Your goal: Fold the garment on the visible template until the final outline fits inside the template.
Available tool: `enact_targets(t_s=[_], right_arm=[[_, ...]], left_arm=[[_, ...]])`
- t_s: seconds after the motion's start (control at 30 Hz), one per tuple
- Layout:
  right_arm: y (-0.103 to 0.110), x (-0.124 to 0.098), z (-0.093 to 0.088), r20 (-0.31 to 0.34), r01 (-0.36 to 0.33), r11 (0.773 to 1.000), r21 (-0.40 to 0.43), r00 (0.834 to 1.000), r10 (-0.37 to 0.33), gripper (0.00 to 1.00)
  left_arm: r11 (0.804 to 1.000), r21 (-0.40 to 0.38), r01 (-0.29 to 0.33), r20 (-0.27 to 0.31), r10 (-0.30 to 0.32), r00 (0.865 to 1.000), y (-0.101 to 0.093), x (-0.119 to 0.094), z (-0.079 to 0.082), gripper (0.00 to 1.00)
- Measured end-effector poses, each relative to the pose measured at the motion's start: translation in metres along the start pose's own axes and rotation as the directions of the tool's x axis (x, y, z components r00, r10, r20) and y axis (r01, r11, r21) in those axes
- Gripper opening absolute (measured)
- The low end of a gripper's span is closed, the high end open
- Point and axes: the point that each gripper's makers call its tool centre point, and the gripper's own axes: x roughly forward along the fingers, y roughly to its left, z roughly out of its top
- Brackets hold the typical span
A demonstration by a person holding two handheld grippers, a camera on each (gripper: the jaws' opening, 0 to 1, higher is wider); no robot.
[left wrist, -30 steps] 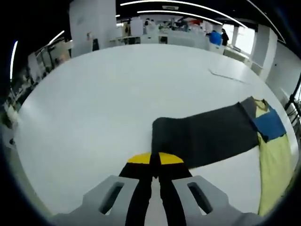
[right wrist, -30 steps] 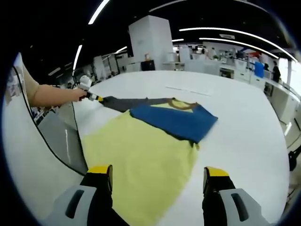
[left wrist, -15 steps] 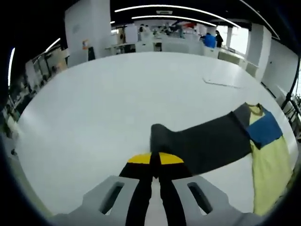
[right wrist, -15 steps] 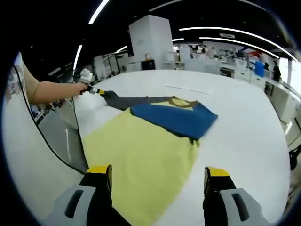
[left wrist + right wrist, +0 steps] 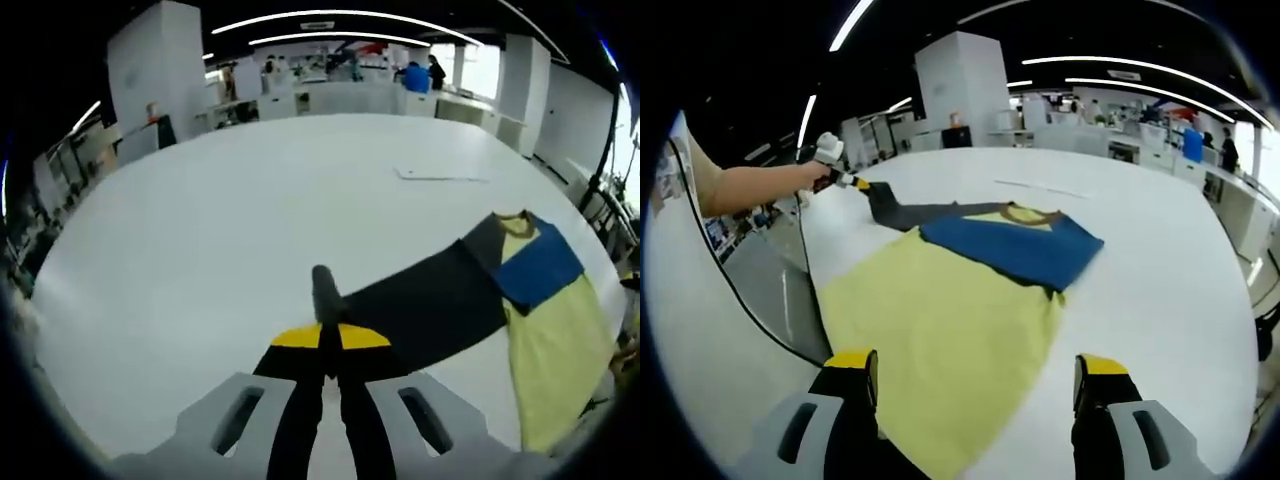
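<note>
I am pinching the dark sleeve (image 5: 420,305) of the garment (image 5: 970,300), lying near the white table's (image 5: 200,230) edge, in my shut-tight left gripper (image 5: 330,338), and aiming to carry it flat across the yellow body while my right gripper (image 5: 975,375) is hovering wide open, empty.

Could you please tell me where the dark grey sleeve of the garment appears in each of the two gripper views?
Left gripper view: the dark grey sleeve runs from the shut jaws at centre toward the right.
Right gripper view: it lies upper left, held by the left gripper.
Shared landmark: the blue panel.
</note>
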Motion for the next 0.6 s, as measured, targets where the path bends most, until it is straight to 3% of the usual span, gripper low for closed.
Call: enact_targets(t_s=[0.33, 0.6], right_arm=[[0.002, -0.003, -0.006, -0.003, -0.006, 1.0, 0.002, 1.0, 0.006, 0.78], [0.001, -0.007, -0.009, -0.008, -0.007, 1.0, 0.001, 1.0, 0.007, 0.78]], left_arm=[[0.994, 0.097, 0.06, -0.04, -0.056, 0.998, -0.033, -0.001, 0.011, 0.01], [0.984, 0.14, 0.112, -0.069, -0.104, 0.992, -0.075, -0.016, 0.015, 0.01]])
